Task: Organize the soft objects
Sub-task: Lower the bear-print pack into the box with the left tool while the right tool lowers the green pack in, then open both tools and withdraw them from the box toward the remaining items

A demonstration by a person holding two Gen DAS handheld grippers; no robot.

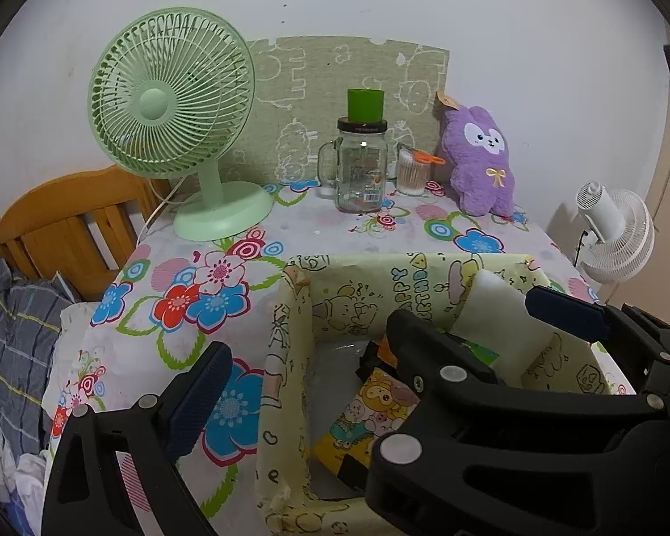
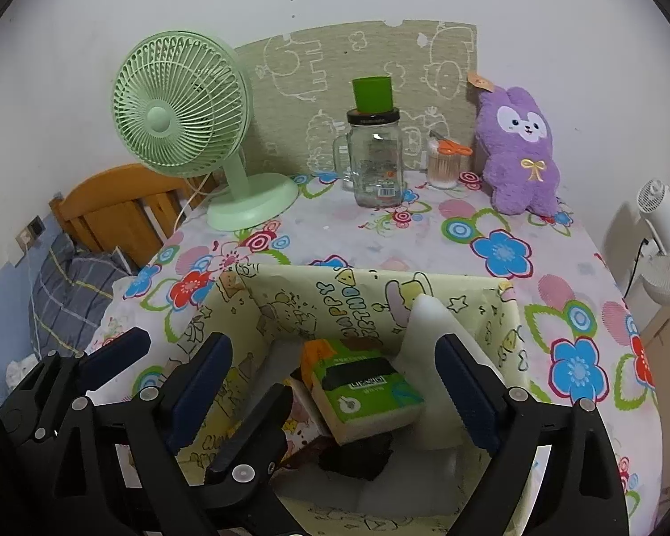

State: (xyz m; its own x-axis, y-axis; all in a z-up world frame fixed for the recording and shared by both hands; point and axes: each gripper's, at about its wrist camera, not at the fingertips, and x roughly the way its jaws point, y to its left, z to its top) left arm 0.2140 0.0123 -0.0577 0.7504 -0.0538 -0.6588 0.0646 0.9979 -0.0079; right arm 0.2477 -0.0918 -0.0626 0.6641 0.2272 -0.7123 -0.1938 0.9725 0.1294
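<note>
Already, much of the sorting appears done: a box (image 2: 509, 335) wrapped in yellow cartoon paper sits at the near edge of the tabletop (image 2: 379, 232), and several soft things are seen inside it. A green tissue pack (image 2: 366, 388) lies tilted on top of the pile, its long axis running from the near right up toward the far left corner. A white foam block (image 2: 429, 326) is propped against the right wall of the box, standing nearly upright and leaning toward the far wall. A cartoon-printed packet (image 1: 370, 411) and something dark are partly buried beneath; what they are cannot be told.

Left to be done, as judged from the task, is the purple plush (image 2: 520, 152). It is set upright at the far right of the tabletop, leaning against the wall, face turned toward the cameras, long axis vertical, ears up. It stands well apart from the box.

The right tool (image 2: 335, 388) is held wide open above the box, straddling the tissue pack without pressing on it; nothing is gripped. The left tool (image 1: 299, 384) is likewise spread wide and empty, over the left wall of the box. The fan (image 1: 174, 102), jar (image 1: 362, 165) and swab cup (image 1: 413, 174) are hard items and are presumably left alone.
</note>
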